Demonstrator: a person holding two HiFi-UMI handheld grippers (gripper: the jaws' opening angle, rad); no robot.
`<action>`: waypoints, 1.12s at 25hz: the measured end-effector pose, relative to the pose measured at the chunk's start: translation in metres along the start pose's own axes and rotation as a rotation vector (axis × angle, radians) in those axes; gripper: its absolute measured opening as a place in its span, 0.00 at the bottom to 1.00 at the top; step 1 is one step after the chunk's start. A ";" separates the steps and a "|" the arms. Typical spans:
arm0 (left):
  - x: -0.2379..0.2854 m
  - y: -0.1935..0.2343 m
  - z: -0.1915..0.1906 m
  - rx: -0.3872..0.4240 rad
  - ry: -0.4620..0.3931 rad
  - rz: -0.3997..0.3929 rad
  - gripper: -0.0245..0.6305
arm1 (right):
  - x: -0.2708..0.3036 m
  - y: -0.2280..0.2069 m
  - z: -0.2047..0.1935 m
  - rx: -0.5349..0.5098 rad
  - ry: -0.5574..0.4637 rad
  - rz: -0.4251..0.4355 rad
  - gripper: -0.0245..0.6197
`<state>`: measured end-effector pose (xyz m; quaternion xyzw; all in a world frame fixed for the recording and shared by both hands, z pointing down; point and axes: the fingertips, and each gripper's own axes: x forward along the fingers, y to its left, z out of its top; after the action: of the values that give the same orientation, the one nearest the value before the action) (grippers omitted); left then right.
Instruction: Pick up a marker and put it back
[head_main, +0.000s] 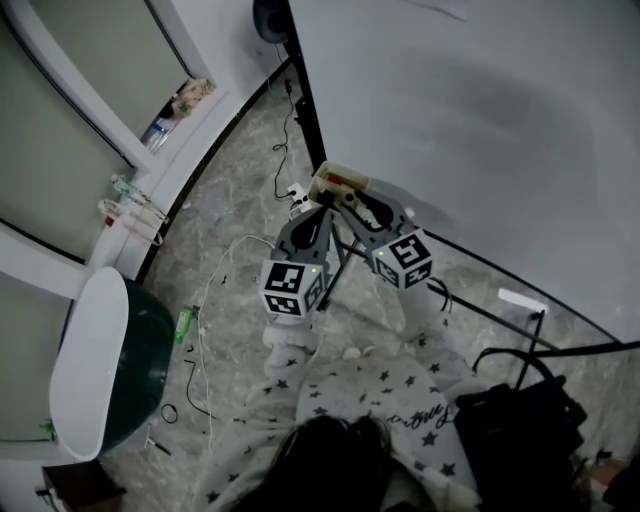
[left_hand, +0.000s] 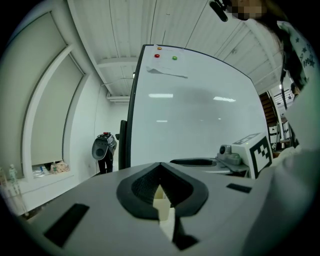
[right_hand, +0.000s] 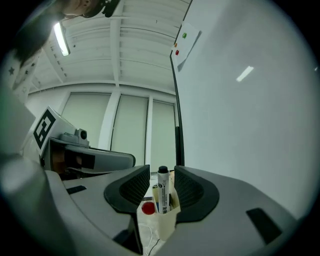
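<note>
Right gripper (right_hand: 161, 175) gapes around marker (right_hand: 163, 192), upright in holder (right_hand: 165, 222) at frame centre | left gripper (left_hand: 160, 186) pinches holder, likely steadying.

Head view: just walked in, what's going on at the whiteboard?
A person holds a gripper in each hand up to the small cream holder by the edge of the large white whiteboard. The right gripper has its tongs open around a white marker with a black cap. The marker stands upright in the holder and the pads are clear of it. The left gripper sits alongside with its tongs closed and holds nothing that I can see. The marker is in the holder, not lifted.
</note>
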<state>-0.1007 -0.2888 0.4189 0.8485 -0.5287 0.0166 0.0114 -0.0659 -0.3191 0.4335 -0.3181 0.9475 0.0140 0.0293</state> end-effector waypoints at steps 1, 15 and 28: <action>0.000 0.000 -0.001 -0.001 0.003 -0.005 0.04 | 0.002 0.001 -0.004 0.003 0.010 0.001 0.25; -0.002 0.005 -0.012 -0.022 0.033 -0.013 0.04 | 0.008 0.002 -0.020 -0.022 0.096 -0.022 0.17; 0.007 -0.008 0.022 0.016 0.046 -0.074 0.04 | 0.002 0.003 0.037 -0.005 0.068 0.039 0.17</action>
<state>-0.0900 -0.2924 0.3970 0.8669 -0.4966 0.0397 0.0175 -0.0678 -0.3165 0.3962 -0.2999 0.9539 0.0059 -0.0039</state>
